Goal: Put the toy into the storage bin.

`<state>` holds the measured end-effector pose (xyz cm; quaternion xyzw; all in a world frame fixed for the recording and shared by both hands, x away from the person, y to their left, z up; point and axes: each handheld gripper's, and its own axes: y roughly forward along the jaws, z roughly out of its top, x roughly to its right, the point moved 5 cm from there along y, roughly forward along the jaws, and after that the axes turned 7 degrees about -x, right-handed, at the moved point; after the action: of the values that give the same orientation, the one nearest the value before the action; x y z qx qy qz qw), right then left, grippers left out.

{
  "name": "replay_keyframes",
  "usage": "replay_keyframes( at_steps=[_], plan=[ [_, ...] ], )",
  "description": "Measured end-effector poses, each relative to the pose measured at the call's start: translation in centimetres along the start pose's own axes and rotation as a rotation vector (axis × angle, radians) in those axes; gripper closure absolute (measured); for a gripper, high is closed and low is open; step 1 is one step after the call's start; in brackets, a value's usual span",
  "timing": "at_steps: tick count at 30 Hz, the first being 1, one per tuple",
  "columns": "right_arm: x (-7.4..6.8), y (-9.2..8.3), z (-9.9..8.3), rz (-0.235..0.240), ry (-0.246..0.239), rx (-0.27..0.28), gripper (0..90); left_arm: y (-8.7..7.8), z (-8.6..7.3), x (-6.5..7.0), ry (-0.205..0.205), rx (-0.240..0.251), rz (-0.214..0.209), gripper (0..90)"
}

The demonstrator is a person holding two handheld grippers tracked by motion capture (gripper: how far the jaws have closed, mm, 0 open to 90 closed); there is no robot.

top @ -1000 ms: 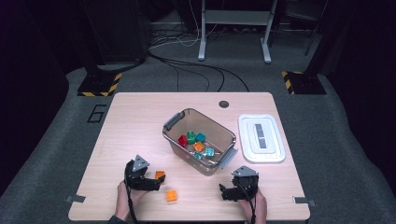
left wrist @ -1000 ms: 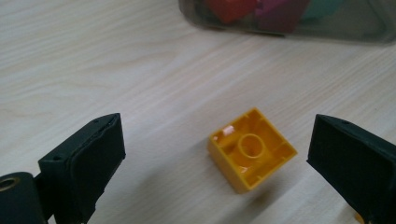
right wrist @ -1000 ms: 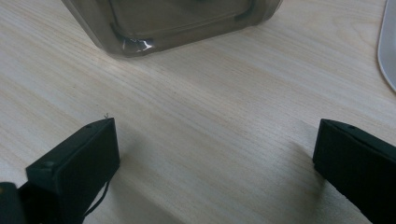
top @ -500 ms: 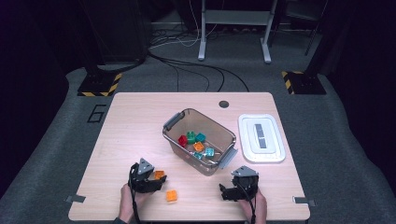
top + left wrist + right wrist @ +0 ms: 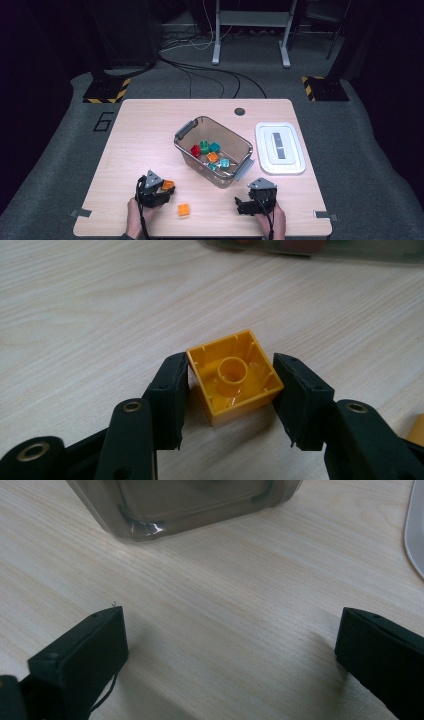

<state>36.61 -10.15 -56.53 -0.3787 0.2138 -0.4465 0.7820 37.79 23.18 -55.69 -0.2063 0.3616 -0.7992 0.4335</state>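
Yellow block [image 5: 234, 376] between the left gripper [image 5: 229, 390] fingers [image 5: 169, 390], lying upside down on the desk [image 5: 90, 310], hollow side and centre tube facing up. Judged a light, stiff plastic piece with smooth, somewhat slippery walls; not fragile. Best taken across two opposite flat outer walls, squarely, since a corner bite would likely twist it out. Looked set slightly askew to the fingers, one corner close to the left finger, a narrow gap left before the right one; whether either finger truly touched could not be told. Fingers narrowed to a little over the block's width, not yet clamped. A second orange block [image 5: 184, 210] lay just to the right of those fingers. Right gripper [image 5: 230, 650] fingers [image 5: 80, 665] spread wide, nothing between them but bare desk, the clear bin [image 5: 190, 505] ahead beyond their tips.
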Motion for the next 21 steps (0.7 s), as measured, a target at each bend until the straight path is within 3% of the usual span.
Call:
replay_keyframes(
  at_steps=[4,6,17,21],
  plan=[
    [0.00,0.00,0.00,0.000,-0.001,0.000,0.0,-0.08,-0.05,0.06,0.002,-0.001,0.003,49.8],
    [0.00,0.00,0.00,0.000,0.000,0.000,0.0,-0.11,-0.11,0.10,-0.001,0.006,0.007,57.7],
    [0.00,0.00,0.00,0.000,0.000,0.000,0.0,-0.24,0.03,-0.30,-0.012,0.027,-0.025,58.4],
    [0.00,0.00,0.00,0.000,0.000,0.000,0.0,-0.69,0.50,-0.62,0.005,0.027,-0.026,58.5]
  ],
)
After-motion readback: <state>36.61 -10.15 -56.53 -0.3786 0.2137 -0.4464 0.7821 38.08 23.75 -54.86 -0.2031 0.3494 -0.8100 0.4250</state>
